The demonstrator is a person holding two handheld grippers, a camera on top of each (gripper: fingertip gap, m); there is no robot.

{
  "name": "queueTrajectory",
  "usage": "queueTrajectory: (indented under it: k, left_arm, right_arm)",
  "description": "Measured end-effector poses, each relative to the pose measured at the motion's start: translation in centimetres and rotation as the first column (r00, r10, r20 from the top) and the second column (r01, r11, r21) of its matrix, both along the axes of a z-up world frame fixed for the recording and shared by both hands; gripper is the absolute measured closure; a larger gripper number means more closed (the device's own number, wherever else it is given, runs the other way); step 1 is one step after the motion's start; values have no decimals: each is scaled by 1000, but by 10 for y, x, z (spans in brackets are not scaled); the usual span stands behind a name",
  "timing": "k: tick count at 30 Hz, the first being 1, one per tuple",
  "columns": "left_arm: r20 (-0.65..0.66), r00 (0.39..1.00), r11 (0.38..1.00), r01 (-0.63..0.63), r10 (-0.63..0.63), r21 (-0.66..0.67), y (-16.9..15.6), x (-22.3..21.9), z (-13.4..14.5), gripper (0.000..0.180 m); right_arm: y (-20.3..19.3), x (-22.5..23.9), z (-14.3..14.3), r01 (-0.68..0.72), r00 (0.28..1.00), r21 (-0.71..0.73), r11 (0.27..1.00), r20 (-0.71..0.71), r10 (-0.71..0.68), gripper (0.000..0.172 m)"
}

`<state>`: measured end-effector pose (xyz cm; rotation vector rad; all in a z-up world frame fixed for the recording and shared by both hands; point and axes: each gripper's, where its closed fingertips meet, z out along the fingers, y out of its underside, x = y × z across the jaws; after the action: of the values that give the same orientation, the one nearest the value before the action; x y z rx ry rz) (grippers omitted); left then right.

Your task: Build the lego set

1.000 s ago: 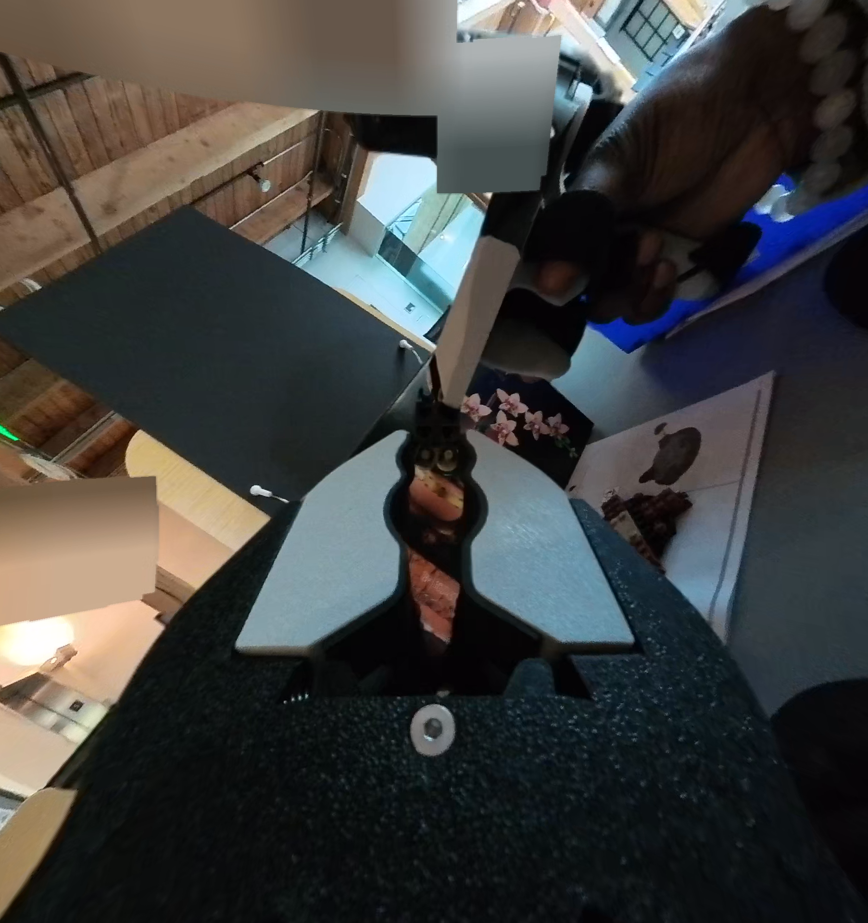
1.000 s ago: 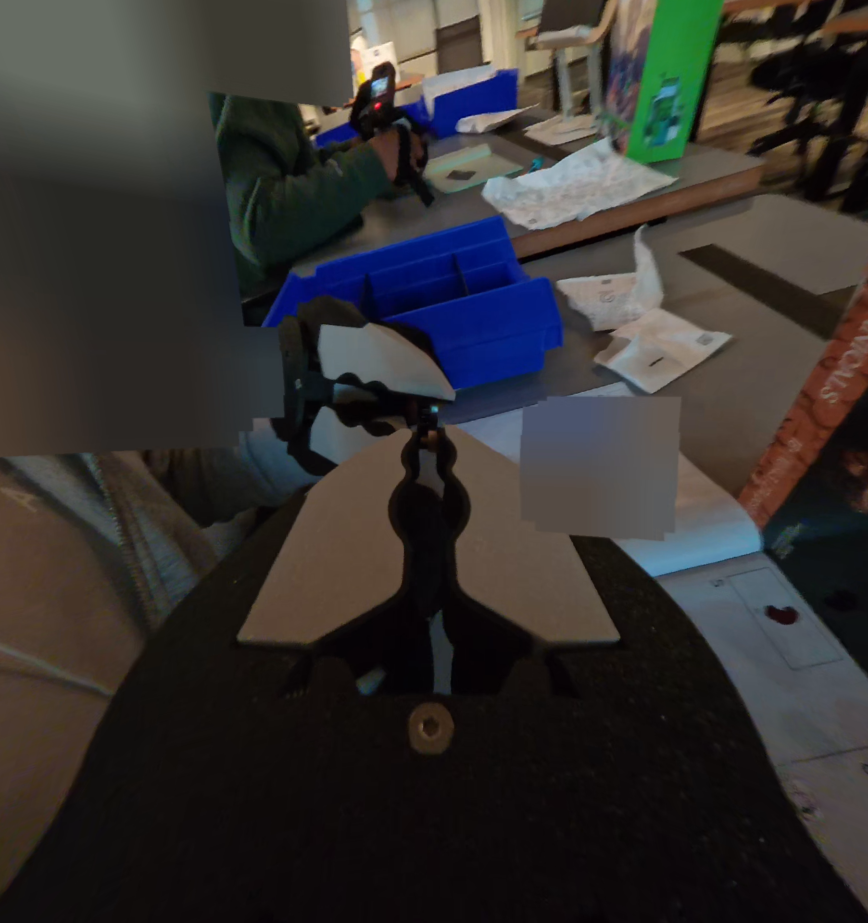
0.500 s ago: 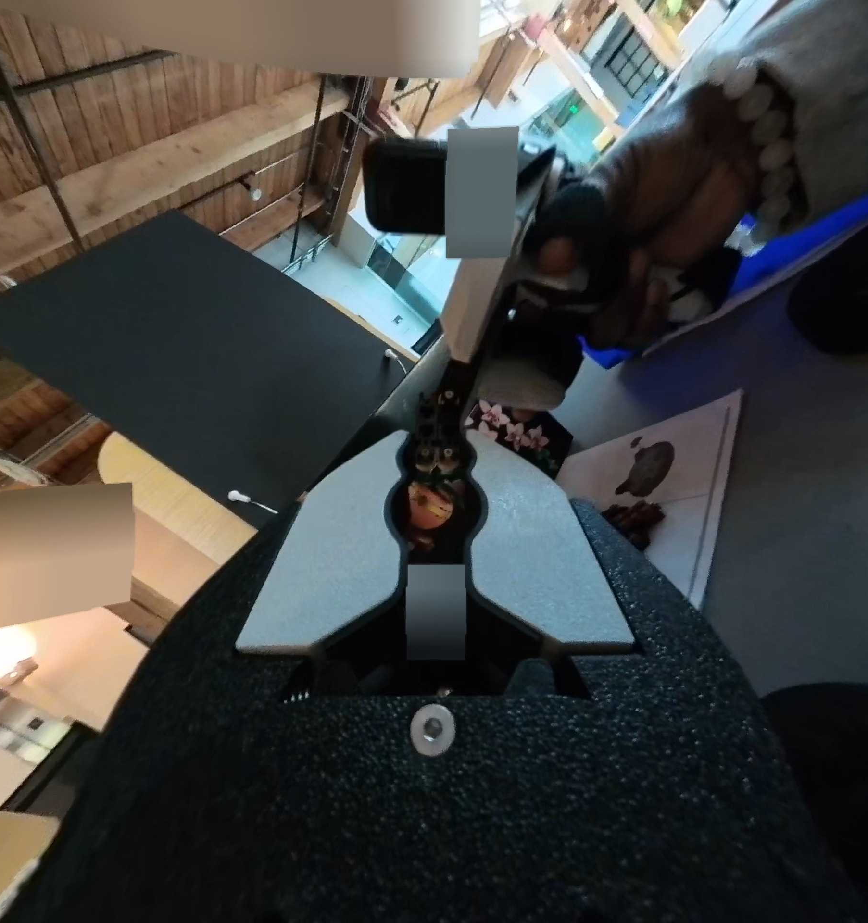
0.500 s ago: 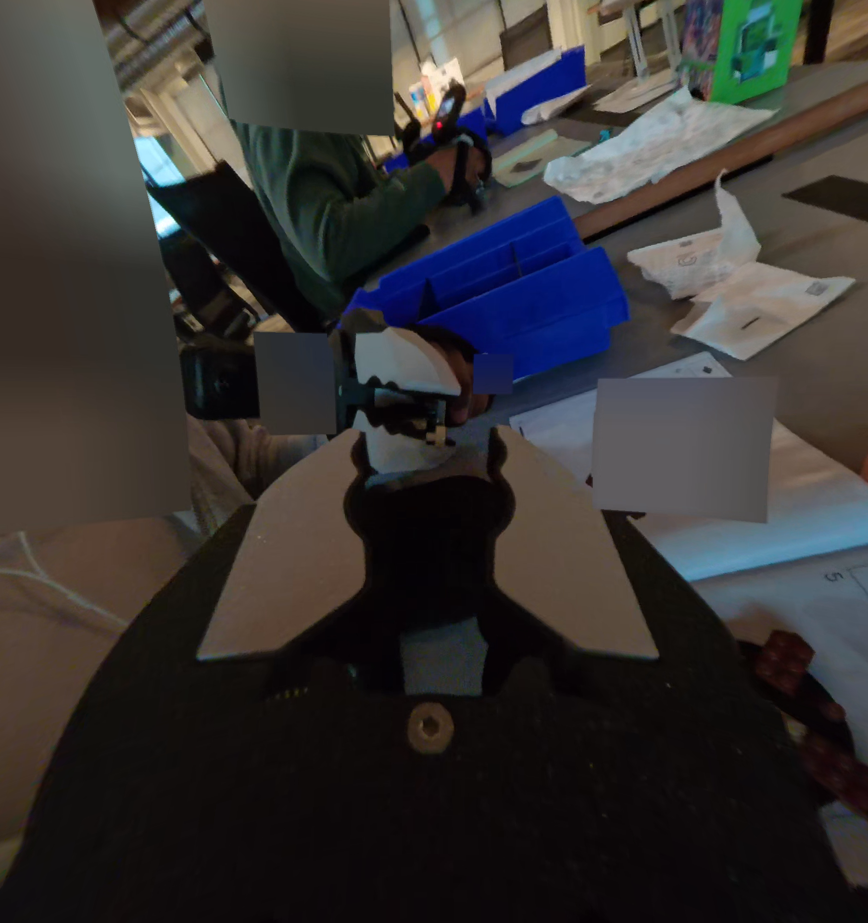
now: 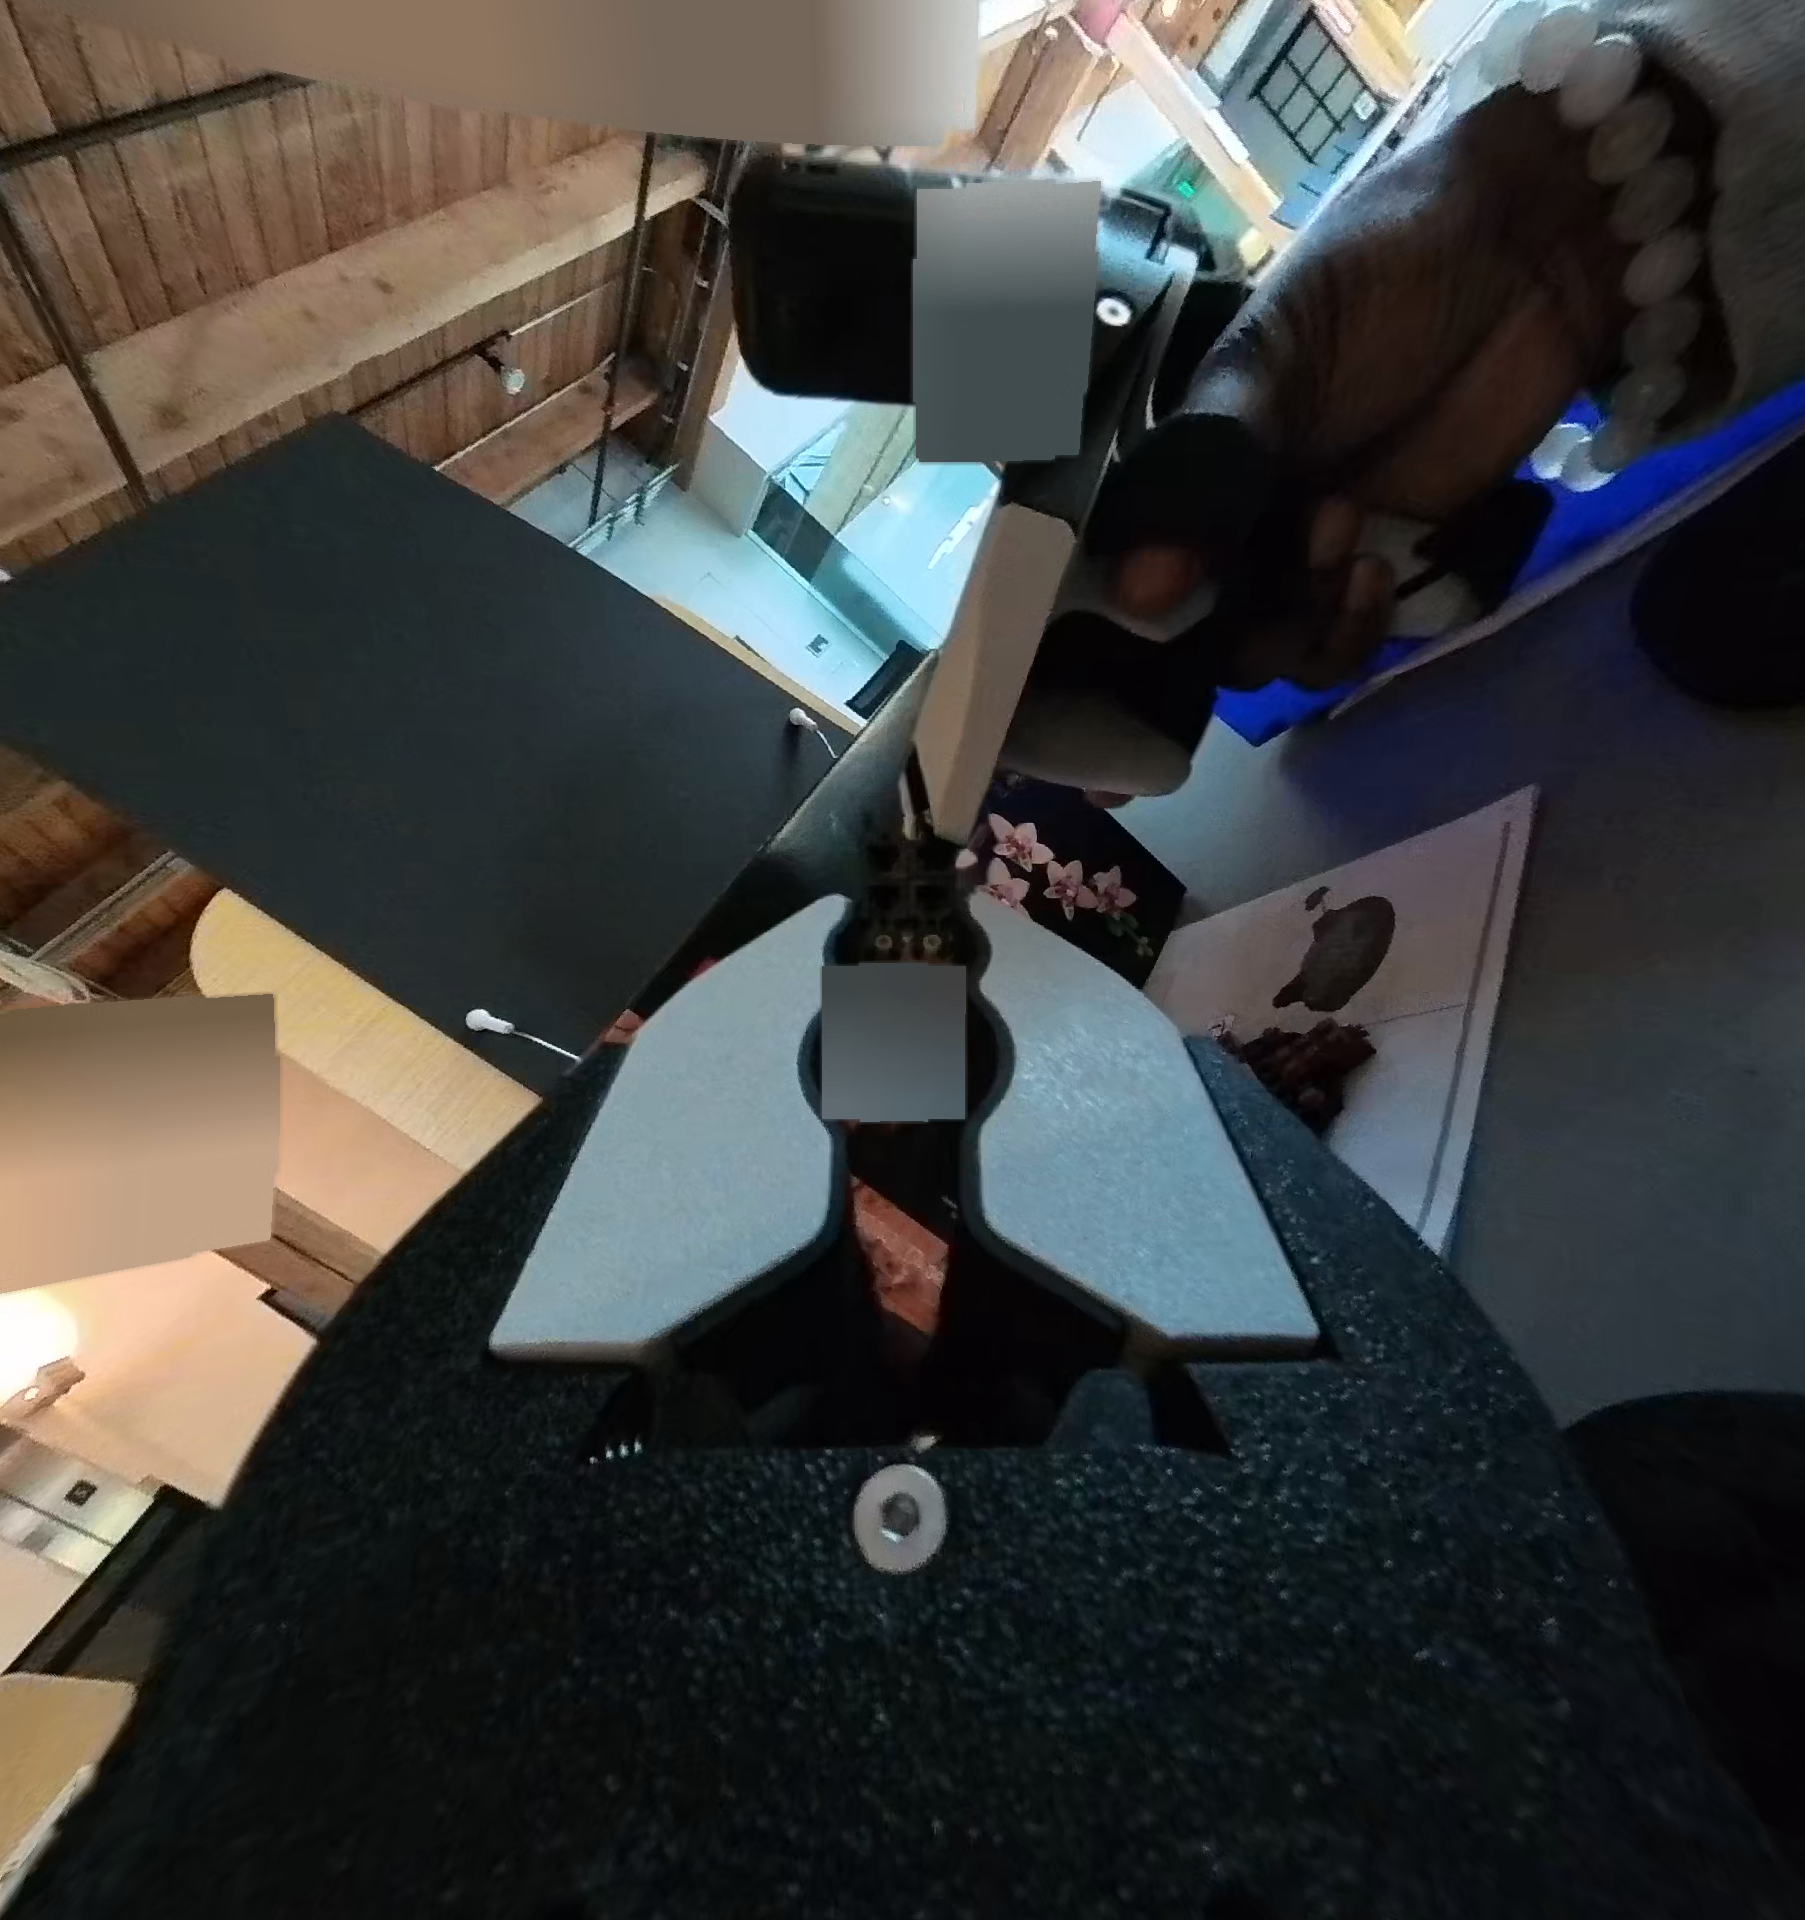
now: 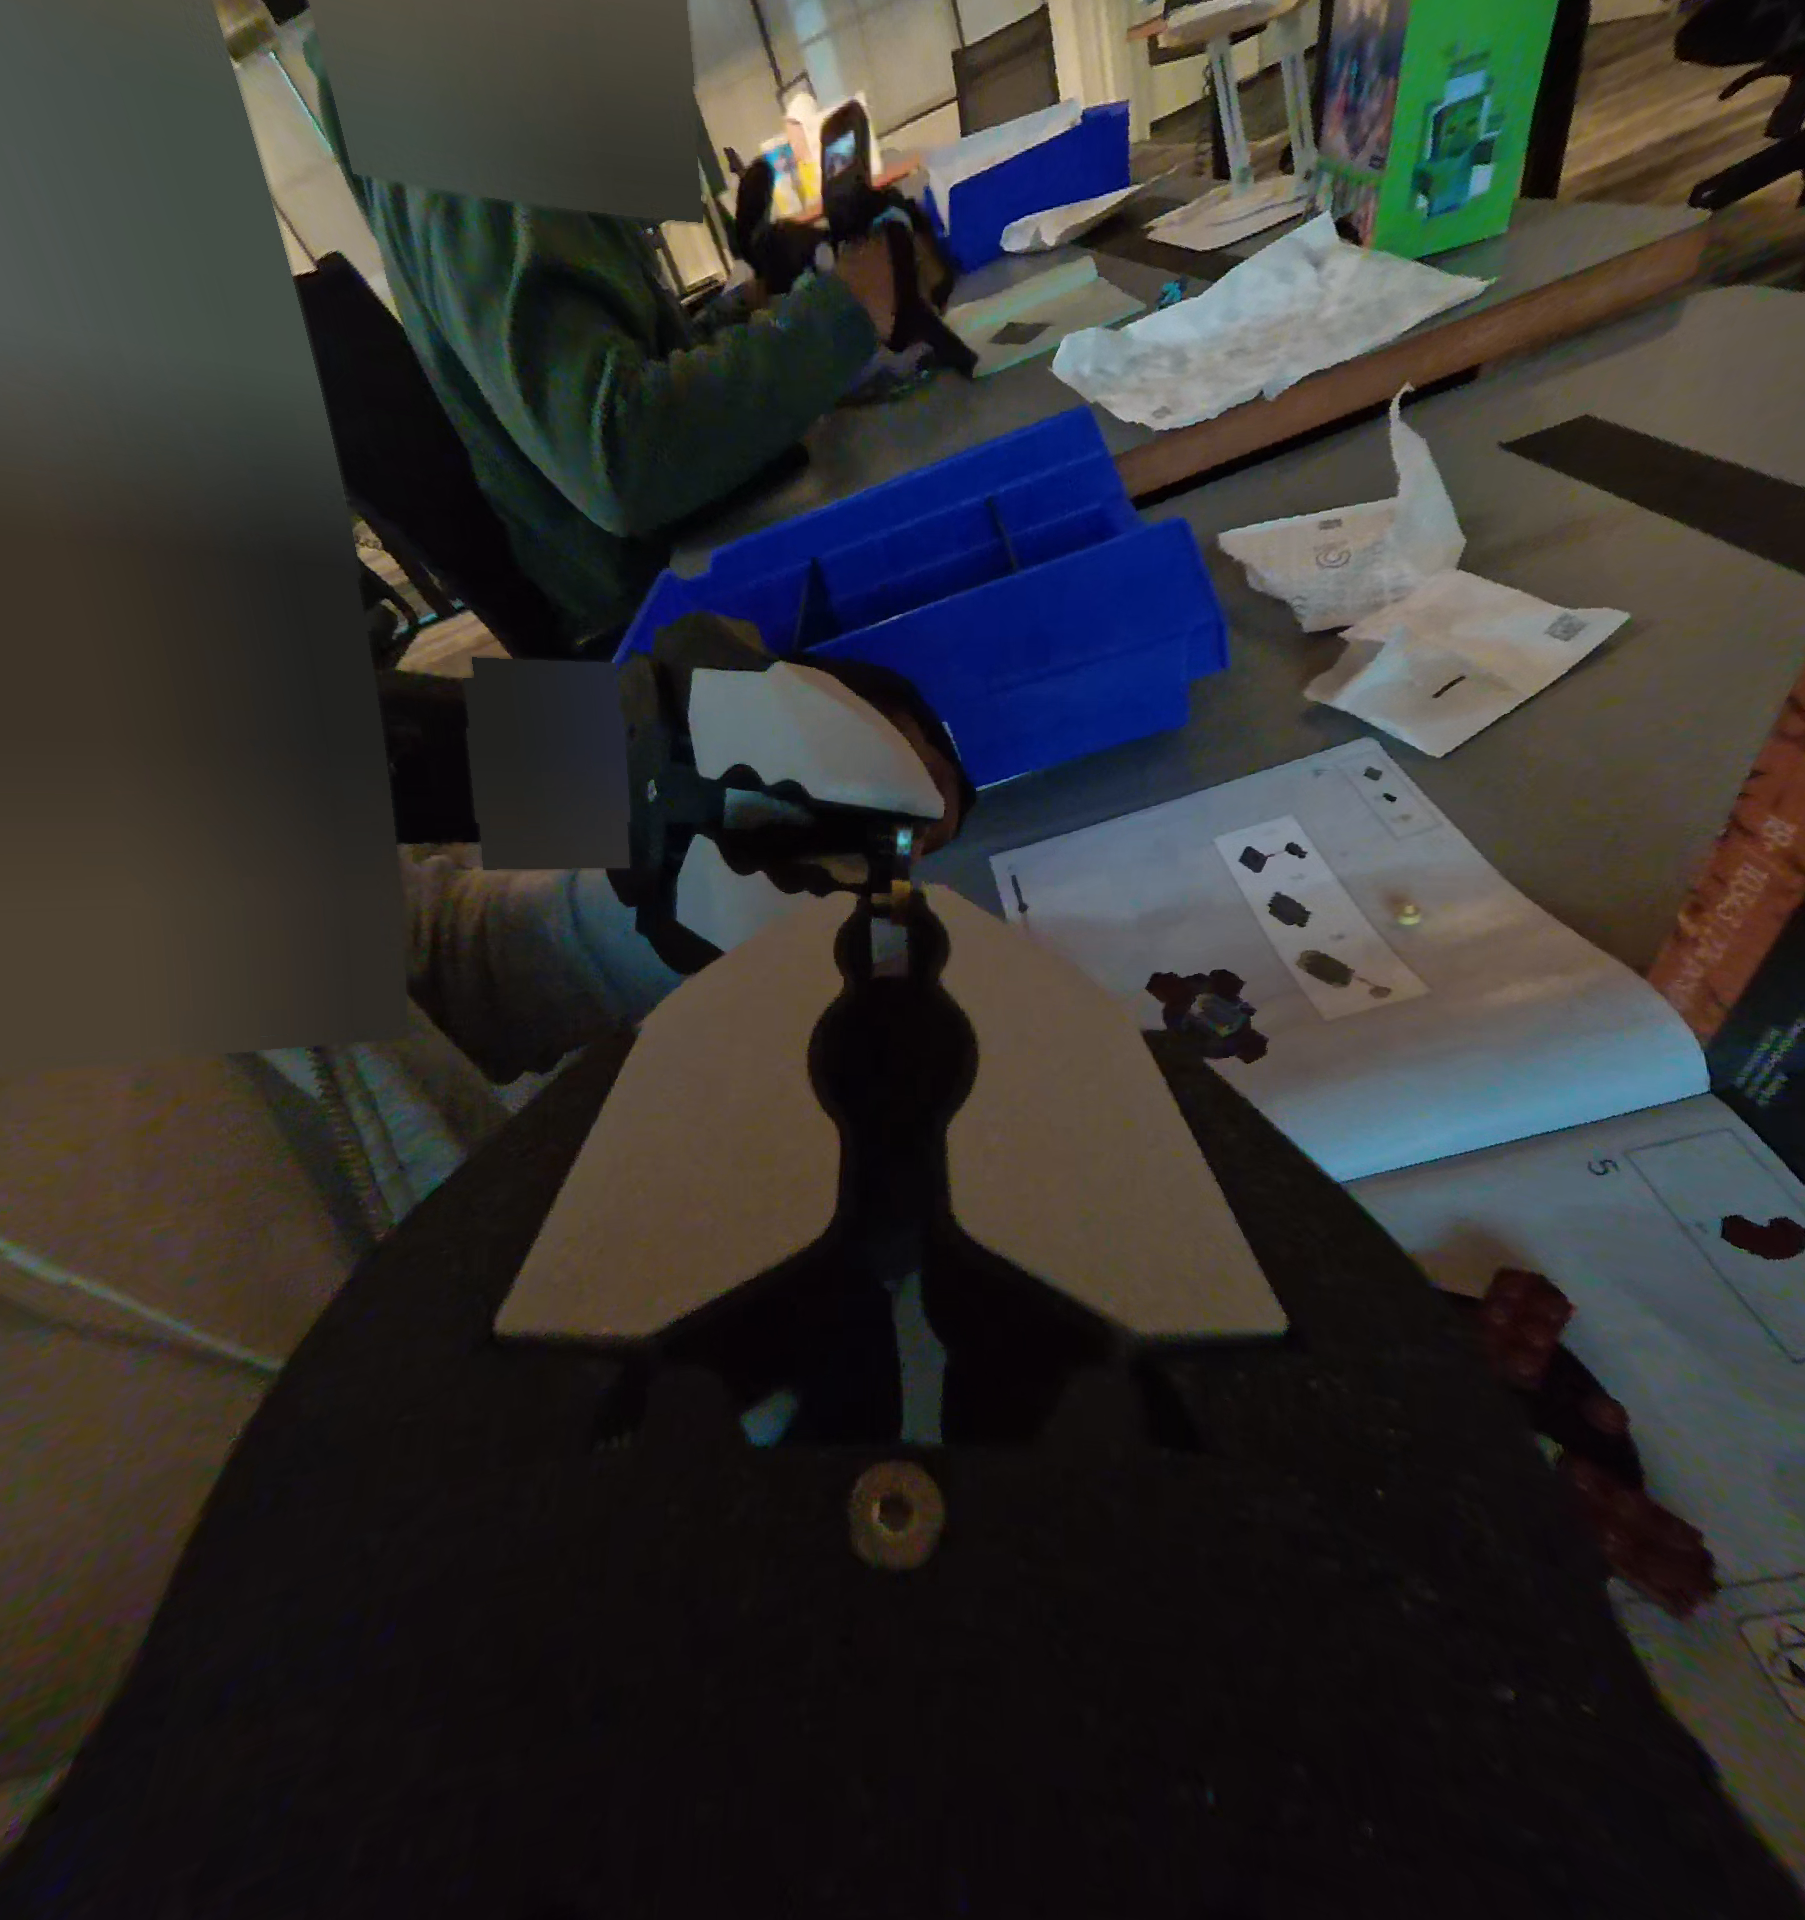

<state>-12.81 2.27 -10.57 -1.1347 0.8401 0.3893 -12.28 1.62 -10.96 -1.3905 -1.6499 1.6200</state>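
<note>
My left gripper (image 5: 908, 920) is shut on a small dark brick assembly (image 5: 910, 894) with gold studs and holds it up in the air. In the right wrist view it (image 6: 825, 800) comes in from the left, the assembly showing a teal stud. My right gripper (image 6: 890, 909) has its tips closed on a small tan piece (image 6: 894, 889) at the end of that assembly. In the left wrist view the right gripper's pale fingers (image 5: 981, 675) come down from above and meet the assembly's far end. A hand (image 5: 1397, 416) holds that gripper.
An open instruction booklet (image 6: 1345, 956) lies on the grey table, with a dark brick cluster (image 6: 1204, 1013) on it and brown bricks (image 6: 1604, 1475) nearer. Blue bins (image 6: 981, 644), white paper bags (image 6: 1417, 634) and a dark box with flowers (image 5: 1074, 883) stand around. A person in green (image 6: 586, 395) sits behind. The tips of both grippers are at nearly the same place.
My right gripper was shut, opened wide half a second ago, and has shut again at the end of the assembly. My left gripper has kept its grip and tilted only slightly.
</note>
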Motion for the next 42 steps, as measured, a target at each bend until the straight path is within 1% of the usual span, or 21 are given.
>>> queueTrajectory:
  k: [5,9,14,15,16,17,19,20,21,22,23,24,25,27,30,33,35,37,40,42]
  left_arm:
    - [-15,999,998,37,-38,-55,-2,3,-7,165]
    - [-14,998,994,64,-66,-88,-3,5,-11,165]
    - [-12,999,990,44,-46,-137,-5,3,-21,165]
    - [2,1000,989,22,-22,-149,-5,0,-22,165]
    - [24,999,988,-20,24,-155,-5,-6,-22,165]
    - [39,996,982,-76,84,-174,-4,-16,-24,165]
    - [102,977,954,-158,189,-257,-7,-36,-33,164]
    - [152,962,941,-178,228,-287,-10,-44,-35,164]
    - [200,947,930,-180,252,-319,-14,-50,-38,164]
    - [246,931,919,-175,271,-352,-17,-55,-40,164]
    - [291,911,912,-173,291,-372,-20,-59,-41,164]
    - [332,894,909,-166,302,-381,-22,-63,-41,164]
    - [361,882,909,-151,302,-389,-25,-64,-41,165]
    - [392,861,898,-151,325,-414,-27,-68,-45,165]
    - [383,855,881,-160,350,-445,-29,-68,-52,165]
    - [389,856,878,-139,339,-459,-29,-64,-59,165]
    - [405,853,878,-121,330,-463,-29,-63,-62,165]
    - [416,851,883,-108,320,-457,-28,-63,-63,165]
    - [412,855,882,-104,316,-460,-27,-65,-63,165]
    - [402,859,878,-106,317,-466,-26,-65,-63,164]
  right_arm:
    - [-2,4,-7,-49,997,-9,999,65,50,168]
    - [-4,5,-11,-84,992,-47,995,86,88,168]
    - [-7,0,-20,-92,991,-36,995,100,95,168]
    - [-7,-2,-19,-101,991,-24,995,88,103,162]
    - [-6,-7,-16,-90,994,-11,996,60,91,144]
    - [1,-12,-12,-45,999,31,999,23,44,135]
    - [23,-30,-11,69,996,186,980,-65,-58,140]
    - [34,-42,-19,115,992,279,953,-76,-98,144]
    - [43,-55,-32,132,991,374,918,-47,-123,148]
    - [52,-68,-52,119,988,453,883,32,-150,152]
    - [58,-80,-76,78,975,507,859,140,-171,151]
    - [63,-92,-96,33,956,530,847,230,-181,152]
    - [66,-104,-112,9,939,528,849,288,-189,156]
    - [70,-125,-131,-6,916,507,862,348,-198,161]
    - [80,-144,-143,-11,891,522,853,393,-229,155]
    - [79,-149,-154,-49,865,503,863,453,-215,150]
    - [81,-150,-157,-47,857,513,857,461,-228,155]
    - [81,-150,-159,-55,858,502,863,466,-216,166]
    - [82,-151,-160,-68,859,492,868,471,-200,166]
    - [83,-144,-151,-60,868,491,869,456,-198,167]
